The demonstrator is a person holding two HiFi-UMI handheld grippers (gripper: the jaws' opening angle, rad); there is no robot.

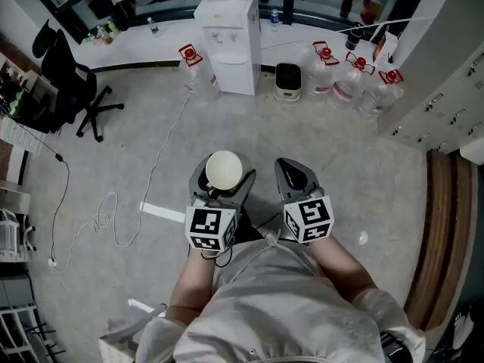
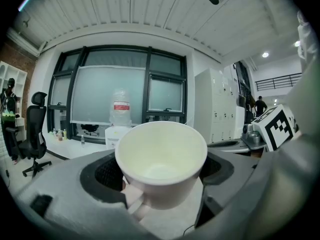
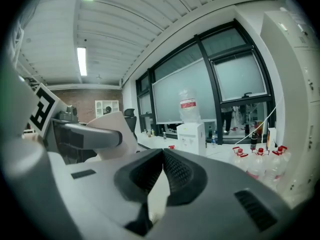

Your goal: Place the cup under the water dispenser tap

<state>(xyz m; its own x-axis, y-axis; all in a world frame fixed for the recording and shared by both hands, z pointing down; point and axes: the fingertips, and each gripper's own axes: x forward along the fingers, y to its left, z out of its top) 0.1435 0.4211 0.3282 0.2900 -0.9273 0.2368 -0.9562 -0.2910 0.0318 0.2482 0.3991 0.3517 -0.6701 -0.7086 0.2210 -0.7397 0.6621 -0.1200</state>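
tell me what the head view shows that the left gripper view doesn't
Head view only: the white cable on the floor and the red-capped water bottles beside the water dispenser. Left gripper view only: the slatted ceiling and the empty inside of the cup. Both: the cup in the left gripper, the water dispenser and the black office chair.

The cup sits between the left gripper's jaws, with the right gripper just beside it on the right. Well ahead on the floor stands the water dispenser, with bottles to its right and an office chair far left.
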